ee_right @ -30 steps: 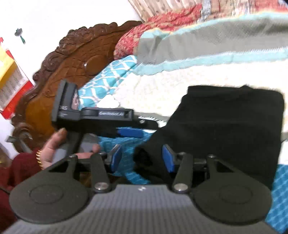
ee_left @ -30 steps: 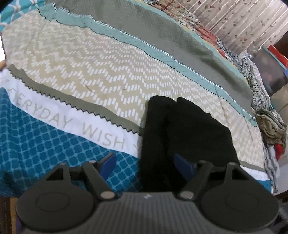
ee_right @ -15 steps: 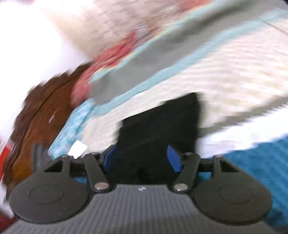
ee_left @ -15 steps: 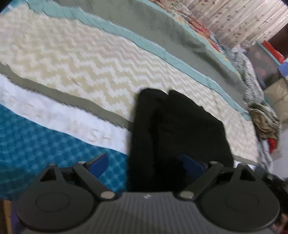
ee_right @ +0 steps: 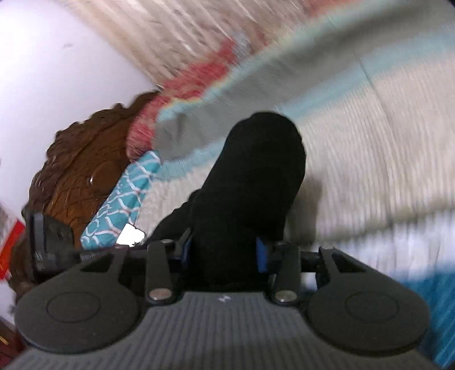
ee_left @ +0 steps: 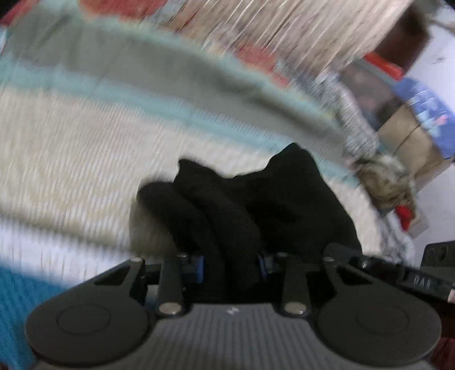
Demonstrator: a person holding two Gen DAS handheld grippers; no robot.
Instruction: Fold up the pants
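The black pants (ee_left: 256, 205) are bunched and lifted off the patterned bedspread (ee_left: 71, 148). My left gripper (ee_left: 230, 264) is shut on a thick fold of them, blue pads pressed on either side. In the right wrist view the pants (ee_right: 250, 176) rise as a tall dark bundle from my right gripper (ee_right: 224, 253), which is shut on their near end. Both views are blurred by motion. The other gripper's body shows at the right edge of the left wrist view (ee_left: 438, 270) and at the left edge of the right wrist view (ee_right: 48, 244).
A carved wooden headboard (ee_right: 76, 170) and a teal pillow (ee_right: 122, 199) stand at the left in the right wrist view. A heap of clothes (ee_left: 384, 182) lies at the bed's far right edge, with curtains (ee_left: 298, 25) and boxes (ee_left: 409, 139) behind.
Both grippers have closed on the near edge of the pants and lifted it off the bed. The flat folded pants now hang bunched, and both cameras have tilted upward.
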